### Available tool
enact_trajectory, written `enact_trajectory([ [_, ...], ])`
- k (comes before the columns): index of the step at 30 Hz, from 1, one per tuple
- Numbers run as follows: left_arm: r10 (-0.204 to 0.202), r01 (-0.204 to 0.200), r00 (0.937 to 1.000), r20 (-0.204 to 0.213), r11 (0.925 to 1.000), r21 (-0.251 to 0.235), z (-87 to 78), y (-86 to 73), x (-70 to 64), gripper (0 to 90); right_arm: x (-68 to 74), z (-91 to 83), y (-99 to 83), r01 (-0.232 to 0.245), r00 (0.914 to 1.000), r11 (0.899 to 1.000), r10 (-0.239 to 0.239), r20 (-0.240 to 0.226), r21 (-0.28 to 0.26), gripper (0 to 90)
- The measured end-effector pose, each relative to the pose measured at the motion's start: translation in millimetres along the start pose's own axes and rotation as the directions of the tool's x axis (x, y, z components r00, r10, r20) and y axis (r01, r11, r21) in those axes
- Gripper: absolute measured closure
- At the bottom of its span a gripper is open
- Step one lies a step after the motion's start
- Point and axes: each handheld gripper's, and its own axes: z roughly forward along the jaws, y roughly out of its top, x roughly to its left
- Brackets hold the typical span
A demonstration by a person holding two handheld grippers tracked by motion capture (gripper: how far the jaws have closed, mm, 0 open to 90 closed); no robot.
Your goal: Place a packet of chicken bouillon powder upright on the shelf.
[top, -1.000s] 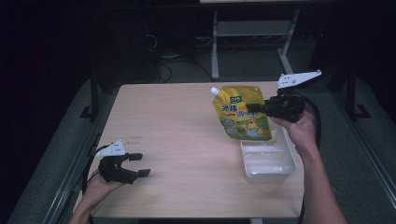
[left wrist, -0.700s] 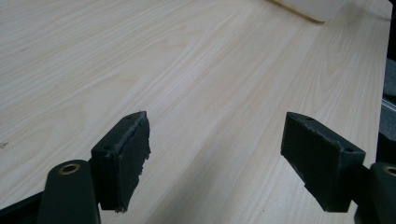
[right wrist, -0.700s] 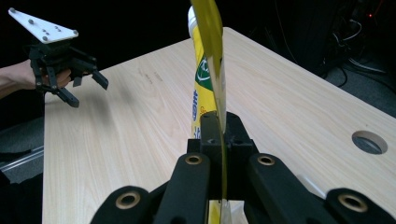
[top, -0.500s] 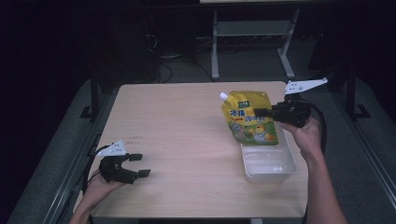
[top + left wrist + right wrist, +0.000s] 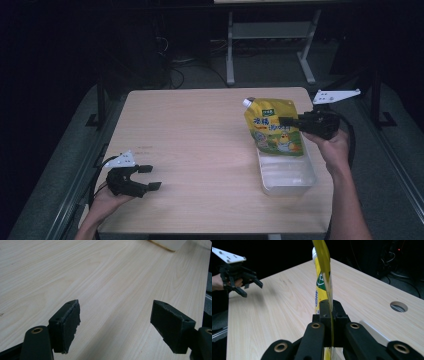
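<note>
A yellow spouted pouch (image 5: 273,128) hangs upright over the far end of a clear plastic tub (image 5: 292,180) at the table's right side. My right gripper (image 5: 286,121) is shut on the pouch's right edge. In the right gripper view the pouch (image 5: 323,280) stands edge-on between the closed jaws of my right gripper (image 5: 329,308). My left gripper (image 5: 150,177) rests open at the table's front left corner. In the left gripper view my left gripper (image 5: 116,322) has nothing between its fingers (image 5: 66,323), just bare wood.
The light wooden table (image 5: 200,145) is bare between the two hands. A round cable hole (image 5: 399,306) sits in the tabletop in the right gripper view. A metal stand (image 5: 270,35) and cables lie on the dark floor beyond the table.
My right gripper has carried the pouch to the right and downward, so it now hangs over the tub. The left gripper has stayed put.
</note>
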Motion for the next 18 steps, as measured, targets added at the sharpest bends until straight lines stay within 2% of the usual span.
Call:
enact_trajectory([
  [6,-0.004,0.004,1.0000,0.003,1.0000,-0.001,-0.3,0.0,-0.7,22.9,-9.8,7.3,-5.8,-0.004,1.0000,0.999,0.004,-0.002,0.032,88.8],
  [10,-0.011,0.011,0.9999,0.002,0.9999,-0.002,-0.5,-0.8,0.2,22.9,-14.8,11.1,-12.5,-0.009,1.0000,1.000,0.009,-0.002,0.027,88.8],
  [14,-0.009,0.009,1.0000,0.003,0.9999,0.006,0.7,-2.3,-0.3,22.9,-19.0,13.3,-22.6,-0.024,0.9995,0.999,0.023,0.024,0.034,88.3],
  [17,-0.007,0.007,1.0000,0.004,0.9999,0.015,1.5,-2.8,-0.9,22.9,-19.8,13.2,-29.3,-0.026,0.9987,0.999,0.025,0.045,0.019,88.0],
  [18,-0.008,0.008,1.0000,0.004,0.9999,0.013,2.4,-3.0,-1.5,22.9,-22.5,12.8,-36.9,-0.043,0.9981,0.999,0.043,0.045,0.002,87.8],
])
